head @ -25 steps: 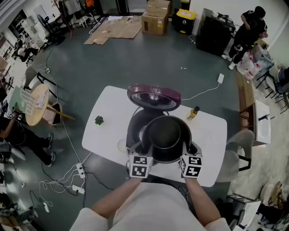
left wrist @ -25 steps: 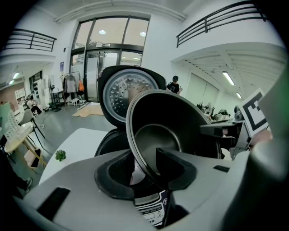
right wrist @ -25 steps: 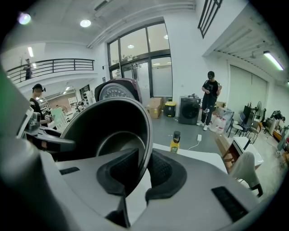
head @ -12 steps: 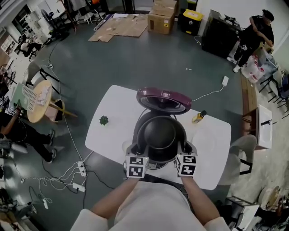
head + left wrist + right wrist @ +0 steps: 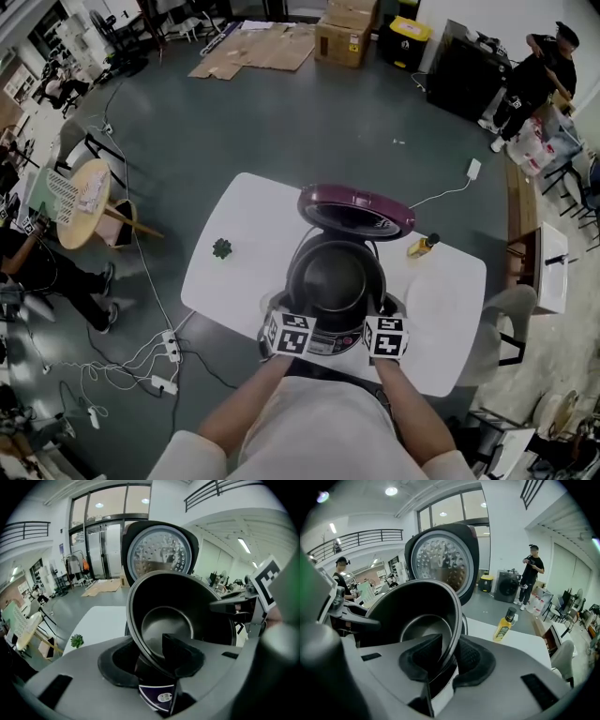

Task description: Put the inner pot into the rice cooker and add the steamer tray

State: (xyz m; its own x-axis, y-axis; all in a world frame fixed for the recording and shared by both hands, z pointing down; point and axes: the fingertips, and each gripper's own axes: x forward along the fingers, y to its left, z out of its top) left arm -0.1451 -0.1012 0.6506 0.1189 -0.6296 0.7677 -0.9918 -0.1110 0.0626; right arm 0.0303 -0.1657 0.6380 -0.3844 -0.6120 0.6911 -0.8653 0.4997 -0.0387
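Note:
The black inner pot [image 5: 335, 277] sits in the mouth of the rice cooker [image 5: 330, 343] on the white table [image 5: 234, 225]. The cooker's purple lid [image 5: 354, 211] stands open behind it. My left gripper [image 5: 289, 314] is shut on the pot's near left rim [image 5: 140, 644], one pad inside the pot and one under the lip. My right gripper [image 5: 382, 311] is at the near right rim [image 5: 452, 634]. Its jaws have just been opening: the rim is still between them, and the outer pad [image 5: 471, 658] stands a little off the wall. I can make out no steamer tray.
A yellow oil bottle [image 5: 424, 246] stands right of the cooker and a small green plant [image 5: 222, 248] lies to its left. A white cable runs off to a plug [image 5: 473, 170] on the floor. A chair [image 5: 511, 309] is at the table's right end, and people stand far back.
Both grippers carried the pot forward and down. It hung large above the cooker's front before and now rests lower, centred in the opening.

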